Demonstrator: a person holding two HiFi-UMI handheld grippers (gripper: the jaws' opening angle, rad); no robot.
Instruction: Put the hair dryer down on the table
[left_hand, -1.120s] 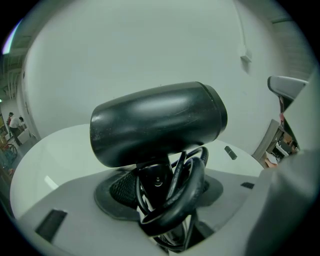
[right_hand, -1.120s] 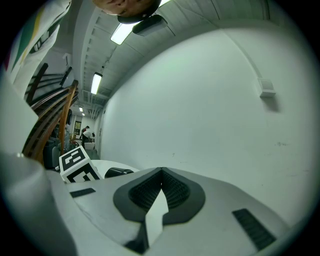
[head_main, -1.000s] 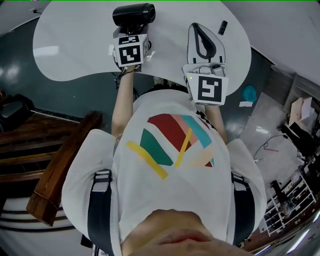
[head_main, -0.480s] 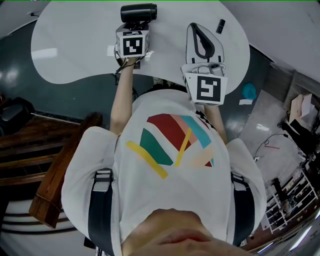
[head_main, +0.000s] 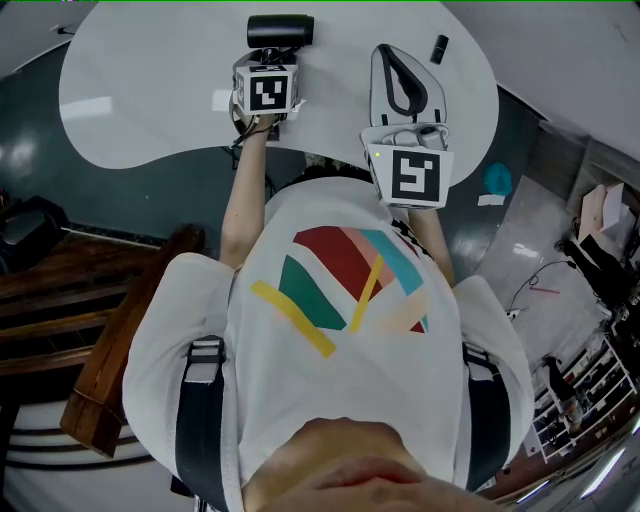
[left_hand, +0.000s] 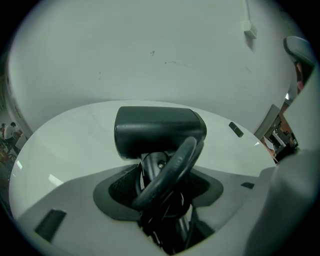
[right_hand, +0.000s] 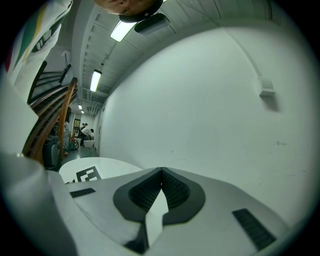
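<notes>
**Dryer in left gripper, over the table**

Left gripper: jaws clamped on the dryer, with the pads pressing on its handle from both sides. In the left gripper view, the handle stands between the jaws. The black barrel lies crosswise just beyond them. A loop of black cord crosses in front of the handle and drops into the gap between the jaws.

Dryer position: over the far part of the white table, to the left of the right gripper and apart from it. The left gripper points steeply down at the tabletop. No view shows the underside of the barrel, so I cannot tell whether the dryer touches the surface.

Right gripper: jaws closed tip to tip, with nothing between them. In the right gripper view, the ribbed pads meet at the front. Only a narrow white slit shows behind that point. In the head view this gripper sits over the near right part of the table.

Also on the table: a small black item lies just beyond the right gripper, well apart from the dryer.
</notes>
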